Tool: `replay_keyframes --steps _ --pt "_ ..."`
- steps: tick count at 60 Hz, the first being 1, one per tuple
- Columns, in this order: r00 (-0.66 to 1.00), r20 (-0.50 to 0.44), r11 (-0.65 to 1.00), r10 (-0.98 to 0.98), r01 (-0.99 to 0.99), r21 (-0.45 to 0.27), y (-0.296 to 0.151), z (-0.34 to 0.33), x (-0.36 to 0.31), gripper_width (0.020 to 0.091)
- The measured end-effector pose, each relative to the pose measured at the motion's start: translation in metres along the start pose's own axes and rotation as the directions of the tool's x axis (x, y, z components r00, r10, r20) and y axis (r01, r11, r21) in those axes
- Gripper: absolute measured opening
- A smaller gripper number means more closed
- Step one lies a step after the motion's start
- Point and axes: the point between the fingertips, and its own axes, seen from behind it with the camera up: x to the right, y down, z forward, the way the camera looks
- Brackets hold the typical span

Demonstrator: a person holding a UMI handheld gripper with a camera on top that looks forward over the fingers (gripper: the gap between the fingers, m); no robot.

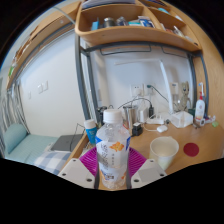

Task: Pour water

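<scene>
A clear plastic bottle [113, 150] with a white cap and an orange label is held upright between the two fingers of the gripper [112, 170], whose pink pads [90, 160] press against its sides, so the tool is closed on it. The cap appears to be on; if so, no water can be poured until it is removed. Just ahead and to the right, a pale cup [164, 152] stands on the wooden desk [145, 140], apart from the bottle. It is judged to be the target.

Several risks are to be weighed. The smooth bottle could slip or turn in the pads once it is tilted. The light cup could be knocked over by the bottle's shoulder, and water could miss its narrow mouth.

The desk's near edge lies close under the fingers, so little support is offered there. A blue-capped container [91, 129] stands near on the left. Cables and small items crowd the back, a red disc [191, 148] lies beyond the cup, and a shelf [125, 35] hangs above. Open room is found mainly above the cup.
</scene>
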Motion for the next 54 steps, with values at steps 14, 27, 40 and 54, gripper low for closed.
replay_keyframes --steps 14,27,40,54 --pt "0.848 0.095 0.853 0.521 -0.516 -0.075 -0.042 0.000 0.016 0.0362" --pt "0.426 0.107 0.438 0.898 -0.887 -0.145 -0.060 0.004 0.040 0.0361" --pt "0.061 0.061 0.074 0.996 -0.967 -0.243 -0.062 0.012 0.037 0.0371" --pt "-0.253 -0.009 -0.247 0.967 -0.935 -0.256 -0.065 0.012 0.047 0.0372"
